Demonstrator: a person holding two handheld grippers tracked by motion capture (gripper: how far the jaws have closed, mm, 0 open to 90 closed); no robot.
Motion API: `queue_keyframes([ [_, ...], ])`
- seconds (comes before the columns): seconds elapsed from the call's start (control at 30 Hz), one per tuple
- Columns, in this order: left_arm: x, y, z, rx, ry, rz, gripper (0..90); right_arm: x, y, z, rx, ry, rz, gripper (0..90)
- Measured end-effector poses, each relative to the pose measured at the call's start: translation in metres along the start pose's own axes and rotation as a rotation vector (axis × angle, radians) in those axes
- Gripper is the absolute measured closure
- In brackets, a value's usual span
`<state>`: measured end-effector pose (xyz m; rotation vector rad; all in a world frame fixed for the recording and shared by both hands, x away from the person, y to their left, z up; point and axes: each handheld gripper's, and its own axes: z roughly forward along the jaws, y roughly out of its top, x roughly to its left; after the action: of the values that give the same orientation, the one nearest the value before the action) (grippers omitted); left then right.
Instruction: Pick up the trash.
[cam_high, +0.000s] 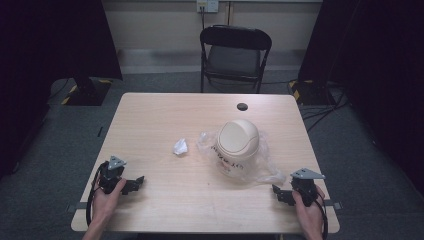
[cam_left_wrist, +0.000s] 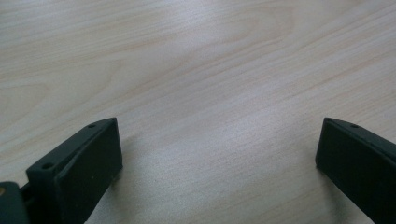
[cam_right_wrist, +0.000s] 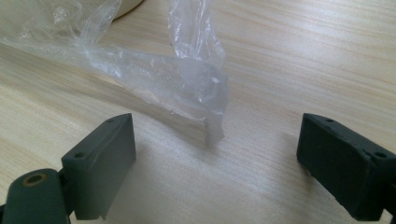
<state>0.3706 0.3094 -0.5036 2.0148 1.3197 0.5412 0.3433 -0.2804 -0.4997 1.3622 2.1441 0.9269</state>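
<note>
A small cream bin with a domed swing lid (cam_high: 237, 145) stands right of the table's middle, inside a loose clear plastic bag (cam_high: 263, 167) spread around it. A crumpled white paper ball (cam_high: 180, 147) lies just left of the bag. My left gripper (cam_high: 138, 182) rests near the front left corner, open, with bare wood between its jaws (cam_left_wrist: 219, 154). At the front right, my right gripper (cam_high: 278, 192) is open too; a corner of the plastic bag (cam_right_wrist: 187, 79) reaches almost between its jaws without touching them.
The wooden table (cam_high: 150, 115) has a black cable grommet (cam_high: 242, 106) near its far edge. A black folding chair (cam_high: 235, 55) stands behind the table. Dark stands and cables sit on the floor at both far corners.
</note>
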Motion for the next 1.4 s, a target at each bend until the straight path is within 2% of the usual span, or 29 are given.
queue_keyframes([
  [0.23, -0.001, 0.0, 0.0, 0.001, 0.005, -0.002, 0.3, 0.0, 0.0, 0.0, 0.0, -0.002, 0.0, 11.1],
  [0.4, -0.006, -0.002, -0.005, 0.006, 0.022, -0.02, 3.9, 0.0, 0.0, 0.0, 0.0, 0.0, 0.0, 11.1],
  [0.47, -0.008, -0.003, -0.008, 0.007, 0.012, -0.013, 8.2, 0.0, 0.0, 0.0, 0.0, 0.0, 0.0, 11.0],
  [0.53, -0.007, -0.003, -0.012, -0.003, 0.003, -0.008, 17.9, 0.0, 0.0, 0.0, 0.0, 0.0, 0.0, 11.1],
  [0.57, -0.007, -0.003, -0.012, -0.003, 0.003, -0.008, 18.9, 0.0, 0.0, 0.0, 0.0, 0.0, -0.001, 11.1],
  [0.6, -0.006, -0.003, -0.015, 0.003, -0.045, -0.032, 16.0, 0.0, 0.0, 0.0, 0.0, 0.0, -0.001, 11.1],
  [0.63, -0.004, -0.004, -0.017, -0.01, -0.091, -0.034, 16.1, 0.0, 0.0, 0.0, 0.0, 0.0, 0.0, 11.1],
  [0.7, -0.003, -0.004, -0.019, -0.021, -0.103, -0.041, 17.2, 0.0, 0.0, 0.0, 0.0, 0.0, 0.0, 11.0],
  [0.73, -0.001, -0.003, -0.021, -0.048, -0.11, -0.056, 17.2, 0.0, 0.0, 0.0, 0.0, 0.002, -0.002, 11.0],
  [0.8, -0.002, -0.001, -0.021, -0.052, -0.151, -0.063, 17.5, -0.001, 0.0, 0.0, 0.001, 0.004, -0.005, 11.0],
  [0.87, -0.006, 0.002, -0.022, -0.047, -0.191, -0.052, 18.8, -0.001, 0.0, 0.0, 0.001, 0.005, -0.006, 11.0],
  [0.9, -0.006, 0.002, -0.022, -0.047, -0.191, -0.052, 18.8, -0.001, 0.0, 0.0, 0.001, 0.005, -0.005, 11.0],
  [0.97, -0.016, 0.009, -0.021, -0.035, -0.228, -0.043, 18.9, -0.001, 0.0, 0.0, 0.001, 0.005, -0.005, 11.0],
  [1.03, -0.021, 0.015, -0.02, -0.037, -0.23, -0.03, 19.7, -0.001, 0.0, 0.0, 0.001, 0.004, -0.006, 11.0],
  [1.07, -0.022, 0.017, -0.02, -0.039, -0.245, -0.028, 20.8, -0.001, 0.0, 0.0, 0.001, 0.005, -0.006, 11.0],
  [1.13, -0.024, 0.02, -0.018, -0.064, -0.321, -0.056, 22.5, -0.001, 0.0, 0.0, 0.001, 0.005, -0.006, 10.9],
  [1.17, -0.026, 0.023, -0.017, -0.061, -0.331, -0.039, 22.7, -0.001, 0.0, 0.0, 0.001, 0.005, -0.005, 10.9],
  [1.23, -0.031, 0.028, -0.015, -0.048, -0.315, -0.003, 22.6, -0.001, 0.0, 0.0, 0.001, 0.005, -0.005, 10.9],
  [1.33, -0.037, 0.035, -0.01, -0.05, -0.361, 0.003, 22.5, -0.001, 0.0, 0.0, 0.001, 0.005, -0.006, 10.9],
  [1.4, -0.041, 0.039, -0.008, -0.045, -0.36, 0.028, 22.0, -0.001, 0.0, 0.0, 0.001, 0.005, -0.005, 10.9],
])
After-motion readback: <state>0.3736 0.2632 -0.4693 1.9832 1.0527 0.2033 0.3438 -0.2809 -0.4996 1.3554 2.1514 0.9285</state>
